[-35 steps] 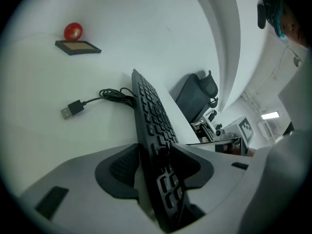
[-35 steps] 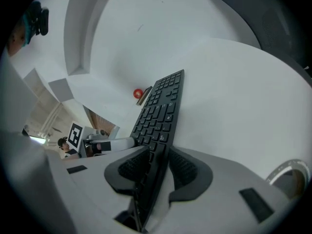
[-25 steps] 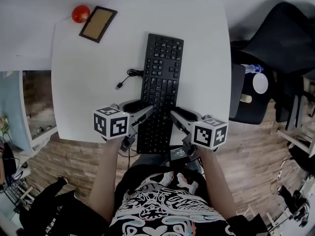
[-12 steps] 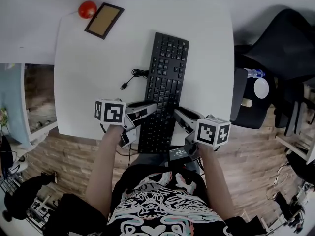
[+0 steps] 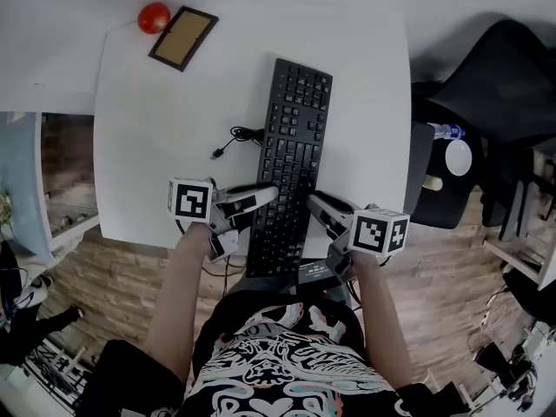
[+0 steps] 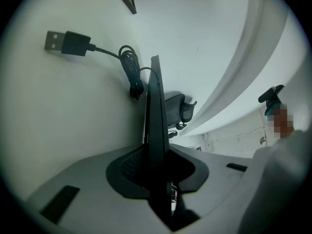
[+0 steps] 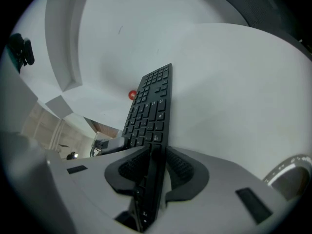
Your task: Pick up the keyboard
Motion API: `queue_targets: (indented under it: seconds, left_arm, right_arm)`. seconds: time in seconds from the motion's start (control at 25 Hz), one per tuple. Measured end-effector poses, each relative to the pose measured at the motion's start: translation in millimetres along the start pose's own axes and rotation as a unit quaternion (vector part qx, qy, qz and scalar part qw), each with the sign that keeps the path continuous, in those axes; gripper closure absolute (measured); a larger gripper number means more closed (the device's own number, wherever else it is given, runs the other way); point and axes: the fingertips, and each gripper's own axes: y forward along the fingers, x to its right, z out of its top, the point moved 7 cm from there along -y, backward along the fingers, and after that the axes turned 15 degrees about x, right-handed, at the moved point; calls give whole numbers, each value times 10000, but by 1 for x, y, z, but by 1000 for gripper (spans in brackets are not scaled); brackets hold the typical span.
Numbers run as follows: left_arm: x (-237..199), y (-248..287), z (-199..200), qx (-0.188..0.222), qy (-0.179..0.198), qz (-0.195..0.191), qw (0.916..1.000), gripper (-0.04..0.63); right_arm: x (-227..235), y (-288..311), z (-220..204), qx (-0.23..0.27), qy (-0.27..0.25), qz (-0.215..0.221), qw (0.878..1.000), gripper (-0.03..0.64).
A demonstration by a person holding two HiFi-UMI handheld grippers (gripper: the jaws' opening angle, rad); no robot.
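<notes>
The black keyboard [image 5: 291, 137] lies lengthwise on the white table [image 5: 156, 146], with its near end past the table's front edge. My left gripper [image 5: 263, 195] is at the keyboard's left edge near that end. Its jaws have just been closing, and in the left gripper view they [image 6: 158, 152] stand either side of the thin keyboard edge [image 6: 155, 116], pressing on it. My right gripper [image 5: 314, 203] holds the right edge. The right gripper view shows it [image 7: 155, 156] shut on the keyboard [image 7: 151, 108].
The keyboard's cable with its USB plug [image 5: 233, 137] lies loose to the left. A red ball [image 5: 154, 17] and a framed board [image 5: 182, 39] sit at the table's far left corner. A black chair [image 5: 486, 68] stands to the right of the table.
My left gripper has rolled, turning its marker cube, and its jaws have closed on the keyboard's left edge. The right gripper and the keyboard have kept their places.
</notes>
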Motion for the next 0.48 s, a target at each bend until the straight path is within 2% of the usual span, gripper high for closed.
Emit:
queue_targets:
  seconds: [0.16, 0.48]
  left_arm:
    - [1, 0, 1, -34, 78, -161, 9998, 495]
    - [5, 2, 0, 132, -300, -660, 9973, 495]
  right_arm:
    - [1, -2, 1, 21, 131, 152, 9998, 497]
    - [3, -7, 0, 364, 666, 701, 9946, 483]
